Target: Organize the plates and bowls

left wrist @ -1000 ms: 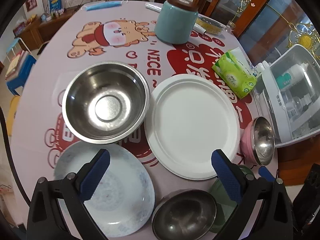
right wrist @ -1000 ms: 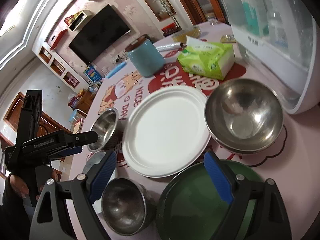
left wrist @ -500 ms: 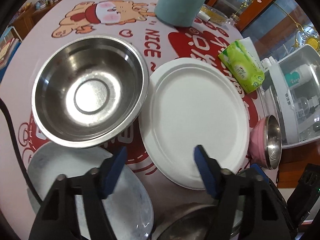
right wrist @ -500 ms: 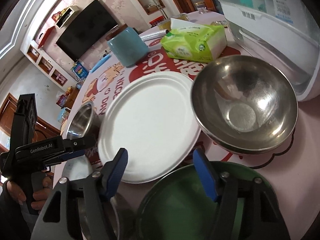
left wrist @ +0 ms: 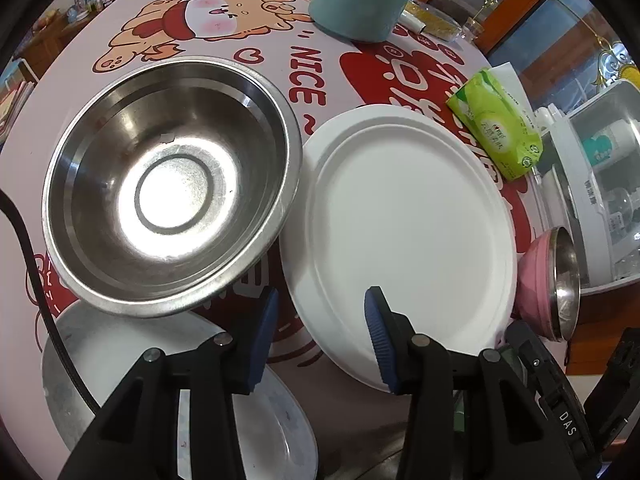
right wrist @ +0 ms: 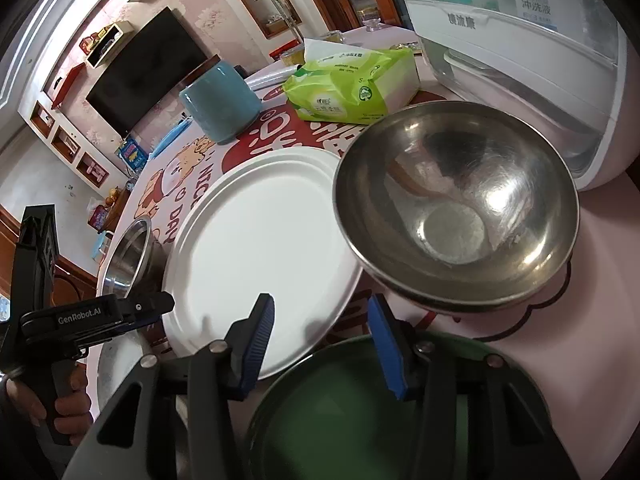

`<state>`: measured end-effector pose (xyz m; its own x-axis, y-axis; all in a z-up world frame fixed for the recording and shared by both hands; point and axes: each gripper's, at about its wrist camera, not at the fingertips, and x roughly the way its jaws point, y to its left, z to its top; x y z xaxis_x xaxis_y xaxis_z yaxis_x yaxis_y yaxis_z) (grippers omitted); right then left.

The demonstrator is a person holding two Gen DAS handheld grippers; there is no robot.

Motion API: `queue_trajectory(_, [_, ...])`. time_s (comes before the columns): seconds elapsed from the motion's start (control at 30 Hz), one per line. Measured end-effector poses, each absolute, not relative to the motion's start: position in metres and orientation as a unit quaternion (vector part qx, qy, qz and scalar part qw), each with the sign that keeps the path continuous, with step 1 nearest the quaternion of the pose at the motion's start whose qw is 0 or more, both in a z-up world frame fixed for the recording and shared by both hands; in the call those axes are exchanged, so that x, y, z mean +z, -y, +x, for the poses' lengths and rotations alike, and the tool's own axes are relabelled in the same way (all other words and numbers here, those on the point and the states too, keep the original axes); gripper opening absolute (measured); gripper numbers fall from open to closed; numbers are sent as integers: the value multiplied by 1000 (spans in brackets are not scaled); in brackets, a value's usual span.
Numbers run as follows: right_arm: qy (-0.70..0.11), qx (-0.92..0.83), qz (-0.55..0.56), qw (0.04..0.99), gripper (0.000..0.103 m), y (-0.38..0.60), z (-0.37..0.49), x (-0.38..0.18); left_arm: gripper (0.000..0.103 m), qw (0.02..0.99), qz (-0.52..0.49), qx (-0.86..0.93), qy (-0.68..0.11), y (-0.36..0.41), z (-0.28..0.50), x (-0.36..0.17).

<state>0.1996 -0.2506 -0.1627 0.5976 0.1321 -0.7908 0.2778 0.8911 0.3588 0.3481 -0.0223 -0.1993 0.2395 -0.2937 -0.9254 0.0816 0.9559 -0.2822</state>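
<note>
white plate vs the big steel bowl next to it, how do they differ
The white plate is flat, shallow and matte; the big steel bowl is deep, shiny and reflective. The plate looks wider. The bowl's rim overlaps the plate's edge. Both are round, empty and upright on the table.

The green plate (right wrist: 360, 420) is cut off by the bottom edge and partly hidden behind the right gripper (right wrist: 322, 338). Left wrist view: the pale plate (left wrist: 120, 360) runs under gripper arms; the teal canister (left wrist: 360, 0) is cropped at top.
</note>
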Motion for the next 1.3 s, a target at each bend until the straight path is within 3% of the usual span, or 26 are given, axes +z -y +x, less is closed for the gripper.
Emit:
queue_trajectory(0.1, [-450, -48, 225, 863, 44, 251, 202, -165, 38, 782, -89, -113, -607, 22, 352, -203])
queue_trajectory(0.37, [-461, -59, 201, 862, 37, 246, 210, -170, 37, 786, -78, -98, -605, 23, 357, -210])
queue_trajectory(0.83, [-460, -47, 183, 867, 35, 246, 219, -177, 36, 802, -34, -73, -592, 35, 357, -210])
queue_trajectory(0.87, [-460, -46, 185, 867, 31, 246, 219, -177, 36, 802, -31, -74, -592, 36, 357, -210])
queue_trajectory(0.93, [-458, -45, 187, 868, 29, 247, 218, -178, 26, 799, -38, -83, -594, 37, 357, -211])
queue_trajectory(1.3, [-455, -38, 209, 865, 26, 251, 215, -178, 25, 799, -38, -77, -595, 38, 354, -210])
